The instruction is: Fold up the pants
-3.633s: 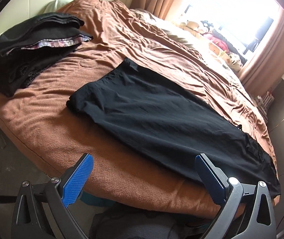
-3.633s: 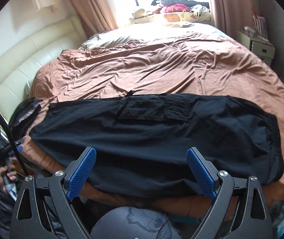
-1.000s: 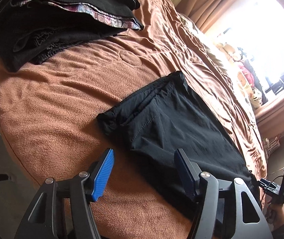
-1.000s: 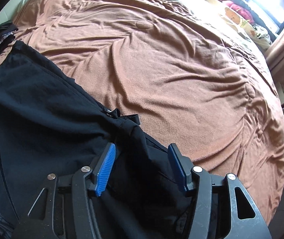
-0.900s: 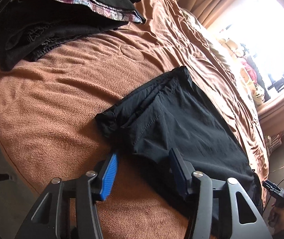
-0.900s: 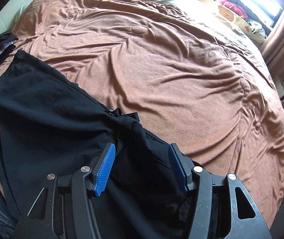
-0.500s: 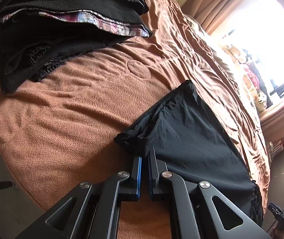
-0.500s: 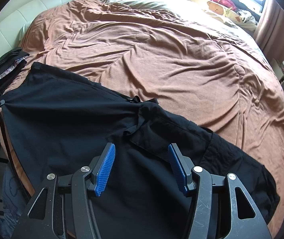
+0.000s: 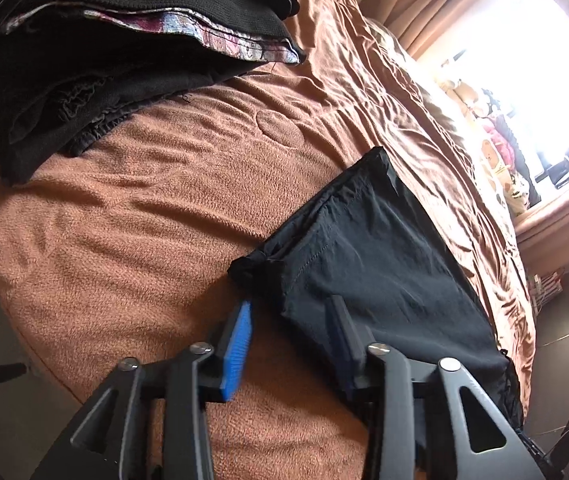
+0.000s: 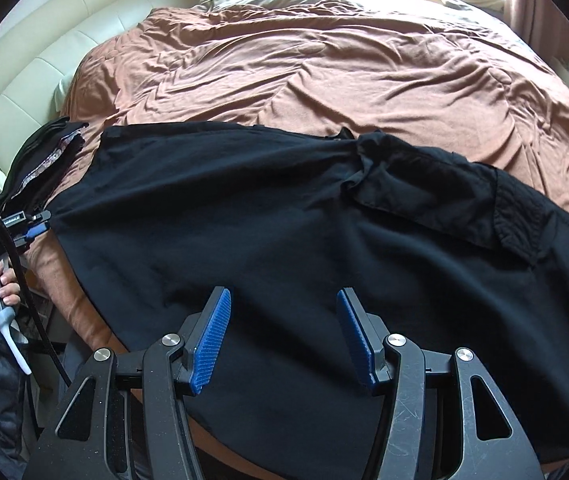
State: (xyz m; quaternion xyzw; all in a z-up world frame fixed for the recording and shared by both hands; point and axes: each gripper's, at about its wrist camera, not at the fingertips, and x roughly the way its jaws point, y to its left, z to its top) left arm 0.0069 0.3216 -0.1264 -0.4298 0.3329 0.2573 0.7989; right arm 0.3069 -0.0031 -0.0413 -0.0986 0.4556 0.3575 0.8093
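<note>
Though tagged, left claw (image 10: 36,229) (label unreadable) opens beside pants (image 10: 284,220).

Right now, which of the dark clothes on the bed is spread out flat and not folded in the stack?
The black pants, spread flat across the brown blanket's near edge; the other dark garments sit in the folded pile beside them.

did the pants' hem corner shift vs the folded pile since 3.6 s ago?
Yes. In the left wrist view the pants have their hem corner pulled toward the camera, farther from the pile; more bare blanket lies between.
</note>
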